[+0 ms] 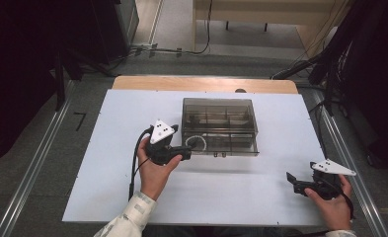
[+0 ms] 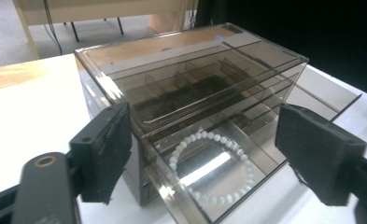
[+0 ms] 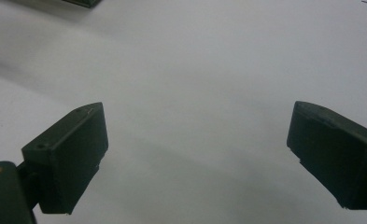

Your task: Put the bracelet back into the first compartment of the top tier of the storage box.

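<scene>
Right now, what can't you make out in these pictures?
- High view: the bracelet is too small, and the left gripper hides part of it.
- Left gripper view: what the upper compartments of the smoky box hold; tint and glare obscure it.
- Right gripper view: the box is cut off at the top edge.

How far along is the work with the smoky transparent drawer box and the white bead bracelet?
Done, it seems: the white bead bracelet lies in the pulled-out bottom drawer of the smoky transparent plastic box. In hand: nothing; the left gripper is open at the drawer, and the right gripper is open over the white table. Probably left: closing the drawer.
</scene>
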